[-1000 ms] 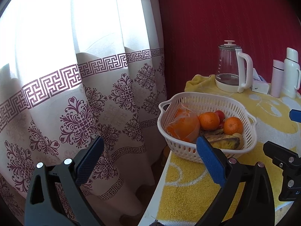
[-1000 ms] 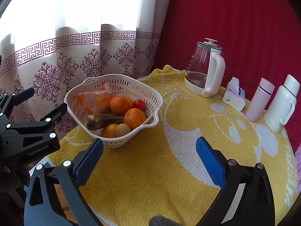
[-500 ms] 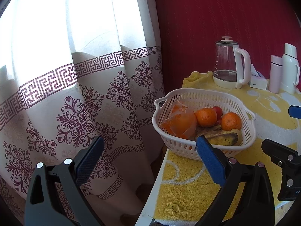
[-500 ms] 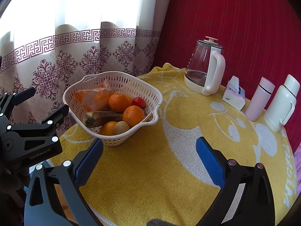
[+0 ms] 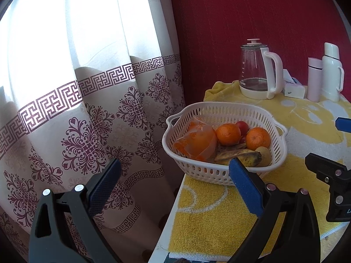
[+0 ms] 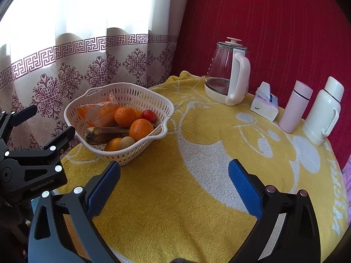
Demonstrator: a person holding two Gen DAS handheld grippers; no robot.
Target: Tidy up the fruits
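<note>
A white slotted basket (image 5: 221,110) (image 6: 166,107) stands near the left edge of the yellow-towelled table. It holds two oranges (image 5: 228,134) (image 6: 141,129), a small red fruit (image 6: 149,115), a browned banana (image 5: 238,156) (image 6: 105,134), a pale round fruit (image 6: 126,143) and an orange plastic bag (image 5: 195,141) (image 6: 98,114). My left gripper (image 5: 174,183) is open, short of the basket and partly off the table's left edge. My right gripper (image 6: 174,183) is open over the towel, right of the basket. Neither holds anything.
At the table's back stand a glass kettle (image 6: 228,79), a tissue pack (image 6: 264,105), a pink bottle (image 6: 295,106) and a white flask (image 6: 323,111). A patterned curtain (image 5: 87,87) hangs left of the table; a red wall is behind. The yellow towel (image 6: 208,153) covers the table.
The left gripper has swung slightly right, so the basket sits more centrally in its view. The right gripper has barely moved. Both remain open and empty.
</note>
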